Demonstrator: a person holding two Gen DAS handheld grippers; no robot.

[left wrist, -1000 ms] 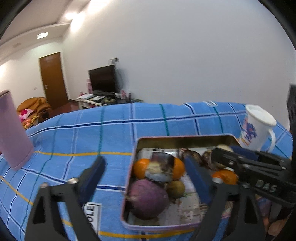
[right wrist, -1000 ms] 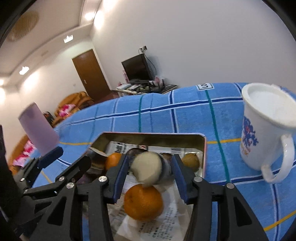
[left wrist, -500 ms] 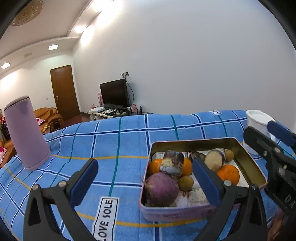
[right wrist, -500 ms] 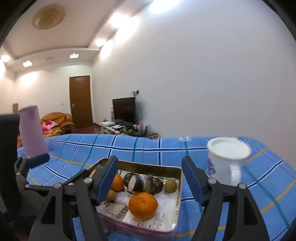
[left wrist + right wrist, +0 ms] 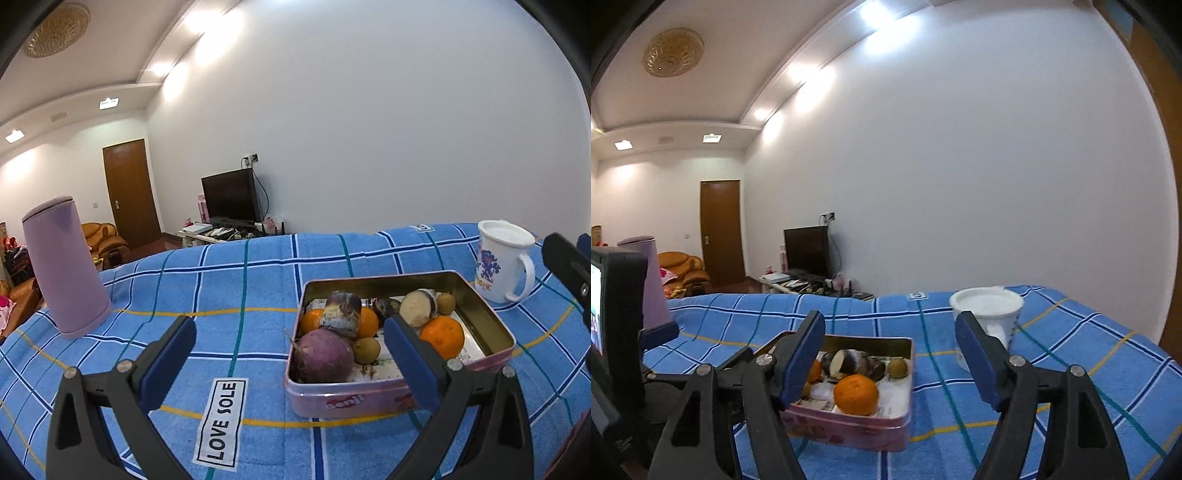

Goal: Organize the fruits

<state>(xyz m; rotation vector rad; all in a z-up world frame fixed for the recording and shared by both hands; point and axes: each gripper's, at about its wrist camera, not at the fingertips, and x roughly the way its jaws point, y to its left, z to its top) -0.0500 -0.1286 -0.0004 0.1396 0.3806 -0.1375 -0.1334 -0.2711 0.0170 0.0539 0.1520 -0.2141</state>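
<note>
Here, right tongs [image 5: 890,360] opening, empty, left tongs [image 5: 290,354] wide, tin [image 5: 487,317] rim clear.

On the cloth [image 5: 258,280], the tin [image 5: 402,400] of fruit lies between flask [image 5: 62,266] and mug [image 5: 504,262].

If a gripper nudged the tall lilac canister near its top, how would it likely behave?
The lilac canister stands upright, tall and narrow, on the soft blue checked cloth, so a high push would probably tip it. Its base flares slightly, which may help a little. The smooth, tapering wall looks apt to slip in the pads.
</note>
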